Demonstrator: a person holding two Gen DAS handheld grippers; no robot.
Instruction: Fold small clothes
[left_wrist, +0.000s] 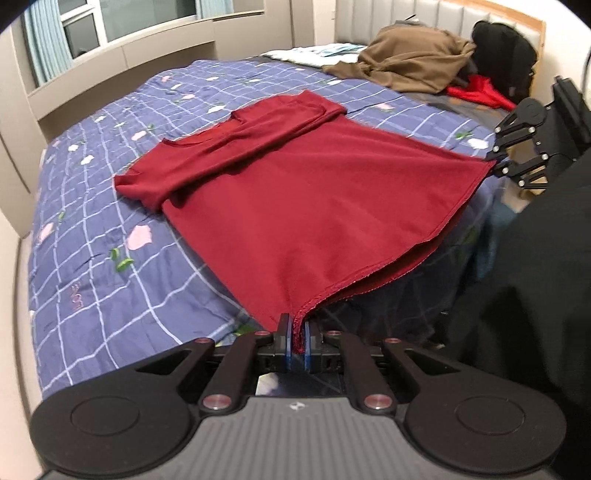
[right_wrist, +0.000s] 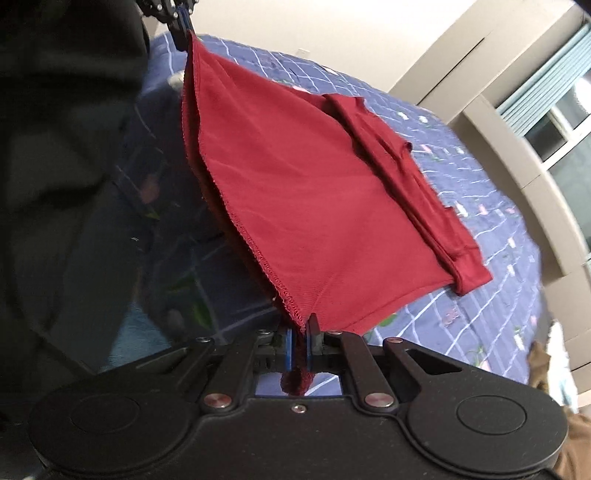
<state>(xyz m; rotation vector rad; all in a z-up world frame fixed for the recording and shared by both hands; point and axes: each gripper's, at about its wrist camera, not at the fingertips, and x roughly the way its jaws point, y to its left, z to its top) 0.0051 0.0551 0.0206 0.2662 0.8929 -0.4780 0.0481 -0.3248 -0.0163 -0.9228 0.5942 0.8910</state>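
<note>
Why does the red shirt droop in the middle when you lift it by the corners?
The red shirt is probably soft and floppy: its hem sags between the left gripper and the right gripper. It likely weighs little, since pinched corners alone hold it up. It looks unlikely to slip free.
</note>
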